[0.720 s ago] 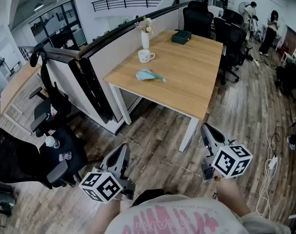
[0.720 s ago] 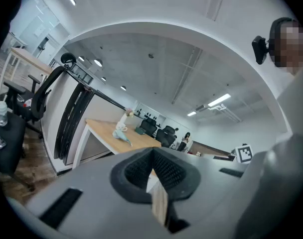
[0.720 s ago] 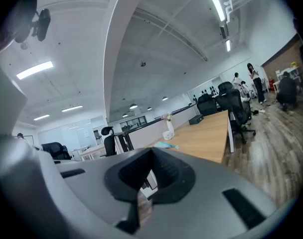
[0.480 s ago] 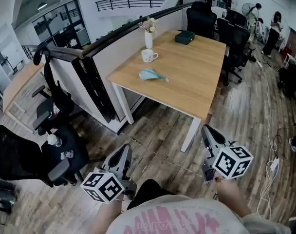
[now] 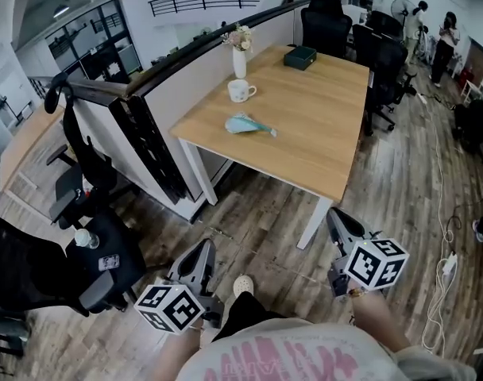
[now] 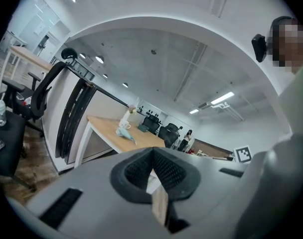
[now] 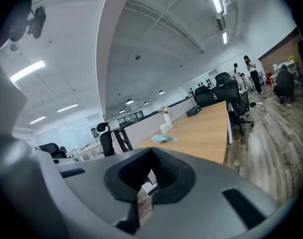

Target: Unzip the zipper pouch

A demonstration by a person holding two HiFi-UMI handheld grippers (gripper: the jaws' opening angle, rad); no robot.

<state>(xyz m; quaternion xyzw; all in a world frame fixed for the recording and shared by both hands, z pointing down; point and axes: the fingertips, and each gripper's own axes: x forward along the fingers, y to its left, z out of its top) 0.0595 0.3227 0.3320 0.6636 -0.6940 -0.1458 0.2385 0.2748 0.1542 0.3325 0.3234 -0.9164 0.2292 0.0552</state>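
Note:
A light blue zipper pouch (image 5: pixel 248 125) lies flat on the wooden table (image 5: pixel 305 145), left of its middle; it shows small in the left gripper view (image 6: pixel 127 132) and the right gripper view (image 7: pixel 164 139). Both grippers are held low over the floor, well short of the table. My left gripper (image 5: pixel 198 254) is shut and holds nothing. My right gripper (image 5: pixel 337 221) is shut too, with nothing between its fingers.
A white mug (image 5: pixel 238 91), a vase of flowers (image 5: pixel 239 52) and a dark box (image 5: pixel 299 56) stand on the table's far part. A partition (image 5: pixel 158 94) runs along its left side. Black office chairs (image 5: pixel 83 260) stand at left and behind the table. People stand at far right.
The view has shifted slightly; a shoe now shows on the floor between the grippers. Both grippers stay shut and low, about where they were.

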